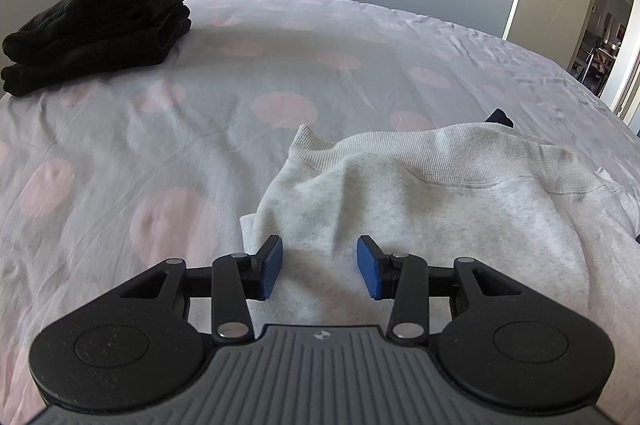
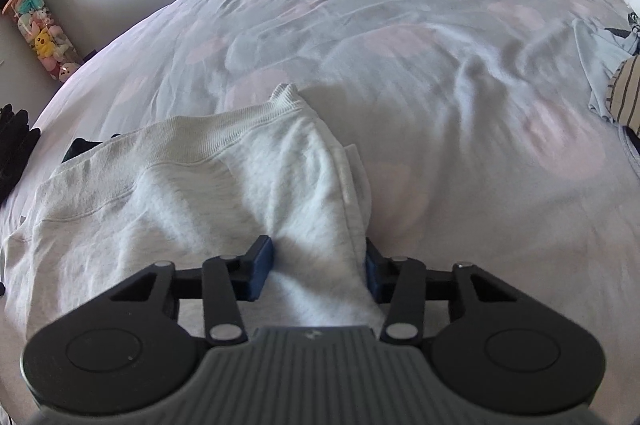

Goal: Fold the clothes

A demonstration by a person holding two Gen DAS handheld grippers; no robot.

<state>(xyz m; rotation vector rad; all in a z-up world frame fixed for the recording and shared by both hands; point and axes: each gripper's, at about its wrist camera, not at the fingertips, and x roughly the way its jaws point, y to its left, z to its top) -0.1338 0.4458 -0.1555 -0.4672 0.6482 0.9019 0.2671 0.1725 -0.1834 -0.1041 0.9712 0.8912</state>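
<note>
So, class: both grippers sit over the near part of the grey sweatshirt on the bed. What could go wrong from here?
1. The left gripper has flat sweatshirt between open pads; it may pinch nothing.
2. The right gripper straddles a bunched side fold; it may catch only one layer.
3. Uneven grips could skew the fold.

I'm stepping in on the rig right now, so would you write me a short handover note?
Left gripper: open, fingers either side of the grey sweatshirt's fabric, not pinching.
Right gripper: fingers around a raised fold at the sweatshirt's other edge; the grip is not clear.
Done: black folded stack at the bedspread's far corner.
Left: fold the sweatshirt, then the loose pile on the right.
</note>
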